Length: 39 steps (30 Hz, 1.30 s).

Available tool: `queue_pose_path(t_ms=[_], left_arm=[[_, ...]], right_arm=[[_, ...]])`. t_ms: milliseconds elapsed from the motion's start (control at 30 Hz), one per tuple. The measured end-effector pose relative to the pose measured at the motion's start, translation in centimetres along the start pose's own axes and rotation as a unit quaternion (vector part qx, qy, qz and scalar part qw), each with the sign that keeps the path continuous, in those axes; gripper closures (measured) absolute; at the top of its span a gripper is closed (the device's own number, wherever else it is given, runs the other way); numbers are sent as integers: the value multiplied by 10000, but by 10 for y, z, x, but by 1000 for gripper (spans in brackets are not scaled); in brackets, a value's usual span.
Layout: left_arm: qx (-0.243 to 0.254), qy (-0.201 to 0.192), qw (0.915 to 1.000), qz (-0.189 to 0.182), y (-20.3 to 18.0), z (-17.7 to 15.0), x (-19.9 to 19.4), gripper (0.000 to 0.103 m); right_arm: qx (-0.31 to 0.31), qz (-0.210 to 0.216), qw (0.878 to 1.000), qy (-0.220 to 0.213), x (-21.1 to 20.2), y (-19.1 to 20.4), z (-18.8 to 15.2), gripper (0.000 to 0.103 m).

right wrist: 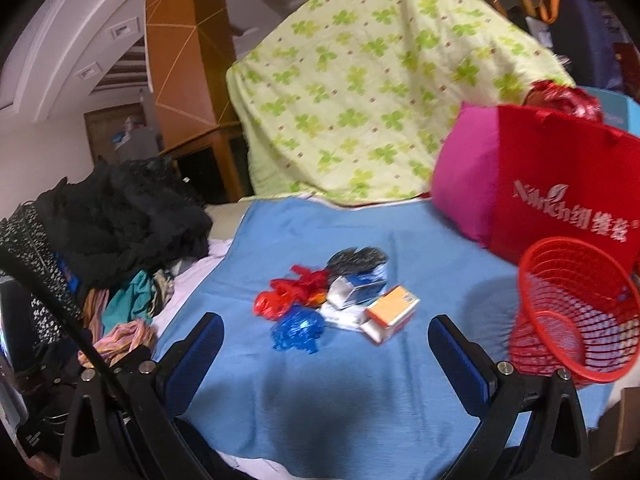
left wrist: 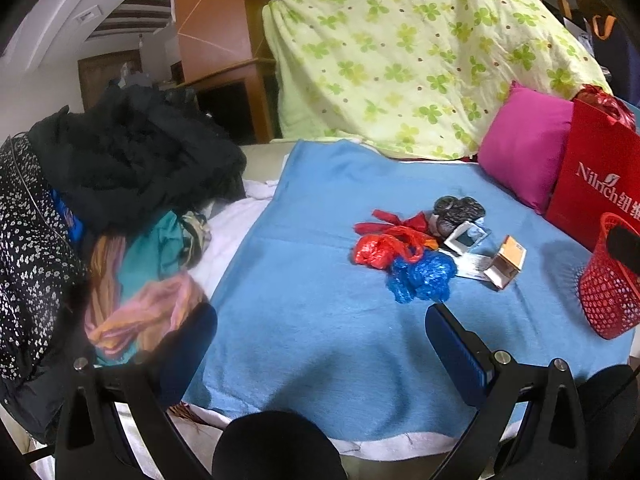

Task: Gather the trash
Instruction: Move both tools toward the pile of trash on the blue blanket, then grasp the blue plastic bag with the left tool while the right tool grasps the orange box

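Nearest to the cameras are the two grippers themselves, both above the near part of the light blue blanket [left wrist: 304,312] that covers the bed. The left gripper [left wrist: 320,344] has its fingers spread wide and holds nothing. The right gripper [right wrist: 326,346] is also spread wide and holds nothing.

A little farther, in the middle of the blanket, lies the trash in one small group. The crumpled blue plastic bag [right wrist: 298,330] is the nearest piece. In the right wrist view it sits almost straight ahead, just beyond the fingertips and slightly to the left of the middle. In the left wrist view the same bag [left wrist: 420,276] lies ahead but clearly to the right. So I judge the right gripper is better lined up for it.

Touching the blue bag on its far side is the crumpled red plastic bag [right wrist: 280,300]. To the right of these lies the small orange and white cardboard box [right wrist: 394,310], its long axis running from near left to far right. Behind it are a silver and blue opened carton [right wrist: 354,288] and a dark crinkled wrapper [right wrist: 356,260], which seem to touch, though the view is blurred.

At the right edge the red plastic mesh basket [right wrist: 576,312] stands tilted, its opening toward the camera, well apart from the trash and nearer to the right gripper.
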<state>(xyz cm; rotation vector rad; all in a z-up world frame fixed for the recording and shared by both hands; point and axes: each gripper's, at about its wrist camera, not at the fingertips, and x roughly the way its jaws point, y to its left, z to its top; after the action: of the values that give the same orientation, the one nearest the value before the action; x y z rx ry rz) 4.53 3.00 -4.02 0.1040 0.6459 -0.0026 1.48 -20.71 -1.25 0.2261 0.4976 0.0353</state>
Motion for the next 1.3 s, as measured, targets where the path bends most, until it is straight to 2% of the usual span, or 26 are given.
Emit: queue_pose_path(t_ms=[200, 333, 433, 600, 767, 967, 1033, 1133, 1200, 1267, 1300], left_arm=[[-135, -127, 9998, 24, 3, 5, 32, 0], [-282, -45, 9994, -197, 0, 9, 69, 0], [-338, 47, 9988, -362, -8, 10, 100, 0], [-151, -63, 9982, -581, -38, 16, 135, 0], [82, -170, 9956, -923, -71, 26, 163, 0], [172, -59, 9918, -1269, -96, 28, 194, 1], [238, 5, 9903, -1365, -101, 26, 200, 6], [404, 161, 9873, -1529, -109, 22, 209, 22], [373, 315, 9841, -1710, -108, 20, 215, 44], [328, 379, 9794, -1957, -107, 19, 216, 58], [382, 325, 9788, -1988, -108, 18, 214, 61]], right_arm=[[125, 99, 9990, 428, 51, -18, 2, 0], [447, -51, 9954, 846, 98, -51, 9, 0], [769, -187, 9904, 1137, 130, -79, 14, 0], [1359, -300, 9785, 1525, 178, -114, 18, 0], [2067, -182, 9642, 1651, 214, -136, 15, 1], [2408, -255, 9509, 1928, 249, -146, 7, 18], [2538, -219, 9461, 2000, 258, -150, 3, 23], [2547, -300, 9432, 2111, 267, -152, -2, 33], [2533, -319, 9427, 2147, 270, -153, -7, 39], [2548, -333, 9438, 2077, 266, -155, -9, 43], [2531, -319, 9447, 2059, 263, -155, -10, 43]])
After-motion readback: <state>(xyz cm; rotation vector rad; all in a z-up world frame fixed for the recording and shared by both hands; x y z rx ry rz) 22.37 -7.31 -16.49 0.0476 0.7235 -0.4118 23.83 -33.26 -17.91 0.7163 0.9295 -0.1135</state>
